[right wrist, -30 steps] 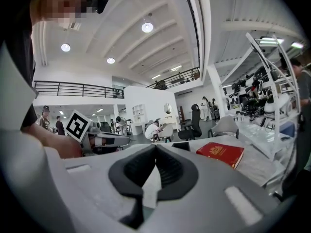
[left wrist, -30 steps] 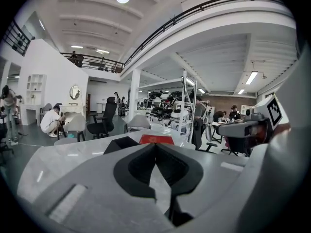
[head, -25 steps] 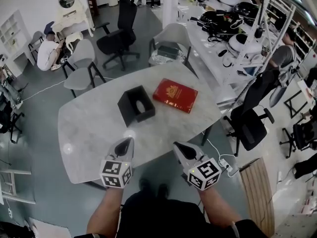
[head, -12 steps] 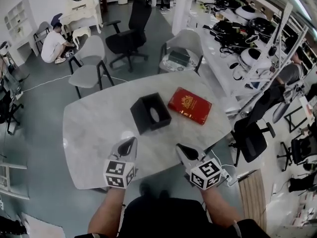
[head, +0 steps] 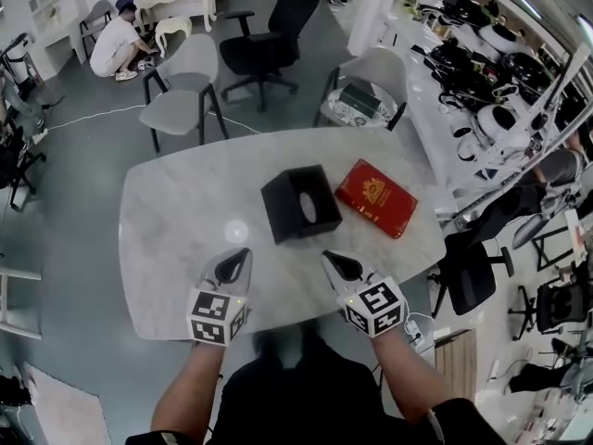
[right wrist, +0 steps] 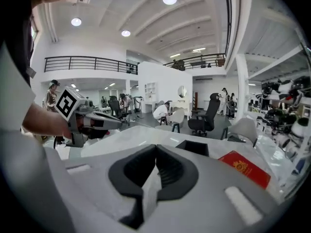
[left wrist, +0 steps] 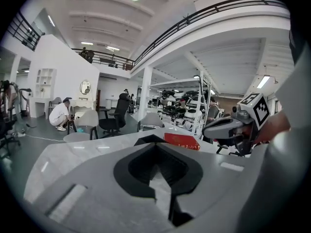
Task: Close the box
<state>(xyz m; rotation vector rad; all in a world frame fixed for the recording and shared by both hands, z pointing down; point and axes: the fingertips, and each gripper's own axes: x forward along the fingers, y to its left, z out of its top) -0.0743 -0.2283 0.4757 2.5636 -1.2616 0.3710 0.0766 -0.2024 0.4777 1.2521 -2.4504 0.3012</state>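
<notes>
Both grippers have come forward over the near edge of the marble tabletop and are closer to the box than a second ago. There are two of them, the left gripper and the right gripper. Each has its jaws pressed together with nothing between them. One black box sits mid-tabletop with its top open, ahead of both grippers and touching neither. One flat red case with a gold emblem lies just beside the box, on its right.

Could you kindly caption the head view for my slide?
Left claw and right claw, shut, face an open black square box on a white marble table.
</notes>
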